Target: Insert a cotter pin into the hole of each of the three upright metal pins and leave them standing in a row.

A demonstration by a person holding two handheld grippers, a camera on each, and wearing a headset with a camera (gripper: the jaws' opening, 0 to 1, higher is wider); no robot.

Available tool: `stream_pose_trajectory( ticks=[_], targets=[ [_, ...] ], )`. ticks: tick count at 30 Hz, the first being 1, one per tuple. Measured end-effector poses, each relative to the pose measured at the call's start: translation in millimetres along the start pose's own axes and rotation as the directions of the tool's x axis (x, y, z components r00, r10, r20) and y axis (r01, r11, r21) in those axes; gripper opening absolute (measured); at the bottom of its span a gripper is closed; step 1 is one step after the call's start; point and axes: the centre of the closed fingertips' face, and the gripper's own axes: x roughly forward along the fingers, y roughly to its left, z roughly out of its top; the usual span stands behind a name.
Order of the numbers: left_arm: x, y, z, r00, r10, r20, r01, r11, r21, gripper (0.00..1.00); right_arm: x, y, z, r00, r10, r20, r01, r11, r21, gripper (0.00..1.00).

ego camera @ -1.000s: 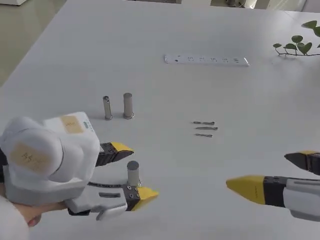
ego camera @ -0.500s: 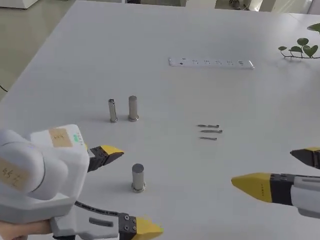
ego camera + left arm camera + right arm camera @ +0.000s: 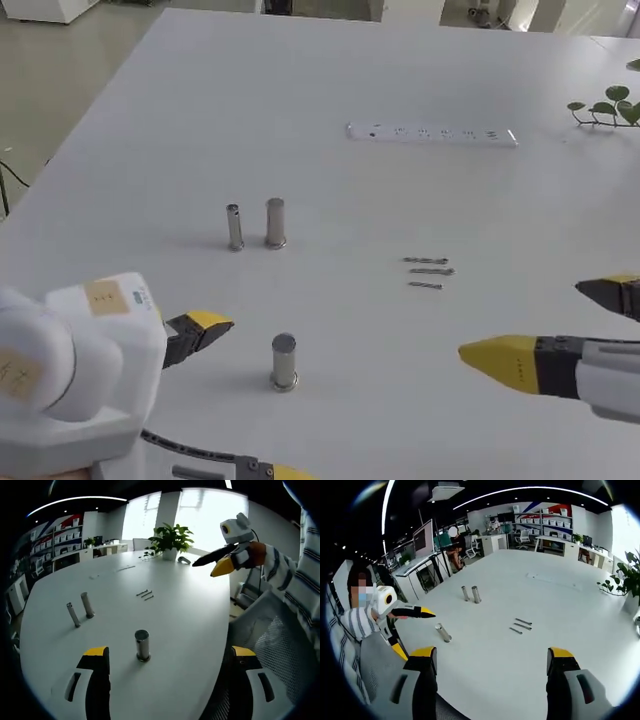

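Observation:
Three short metal pins stand upright on the white table [image 3: 400, 200]: a thin one [image 3: 235, 228] and a thicker one [image 3: 276, 223] side by side at the back, and a third [image 3: 284, 362] alone nearer me. Three cotter pins [image 3: 428, 272] lie loose to their right. My left gripper [image 3: 250, 400] is open at the bottom left, and the near pin [image 3: 142, 645] stands just beyond its jaws without touching them. My right gripper [image 3: 528, 320] is open and holds nothing at the lower right, short of the cotter pins [image 3: 519, 625].
A white power strip [image 3: 432, 134] lies across the far part of the table. A potted plant [image 3: 170, 540] stands at the far right end, its leaves [image 3: 605, 108] reaching over the table. Bare table separates the near pin from the cotter pins.
My left gripper has drawn back toward me from around the near pin, which now stands free. The right gripper has barely moved. The head view has shifted slightly.

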Motion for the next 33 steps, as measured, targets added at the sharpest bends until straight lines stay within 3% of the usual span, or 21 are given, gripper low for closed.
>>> stream_pose_trajectory(
  ticks=[14, 16, 28, 33],
  targets=[
    [-11.7, -9.4, 1.5, 0.9971, 0.052, 0.055, -0.047, 0.995, -0.083, 0.99, 9.9, -14.1, 28.0, 0.9996, 0.015, -0.024, -0.017, 0.995, -0.099, 0.83],
    [-14.0, -8.5, 1.6, 0.9961, 0.065, 0.060, -0.059, 0.994, -0.092, 0.99, 12.1, -15.7, 35.7, 0.9997, 0.024, -0.007, -0.024, 0.991, -0.131, 0.82],
    [-22.8, 1.3, 0.2, 0.9902, 0.121, 0.070, -0.111, 0.986, -0.125, 0.99, 21.7, -27.5, 52.5, 0.9981, 0.054, -0.029, -0.059, 0.973, -0.225, 0.66],
    [-25.1, 4.1, 1.8, 0.9877, 0.135, 0.080, -0.123, 0.983, -0.134, 0.99, 27.7, -35.7, 54.7, 0.9969, 0.045, -0.064, -0.061, 0.961, -0.271, 0.63]
  ],
)
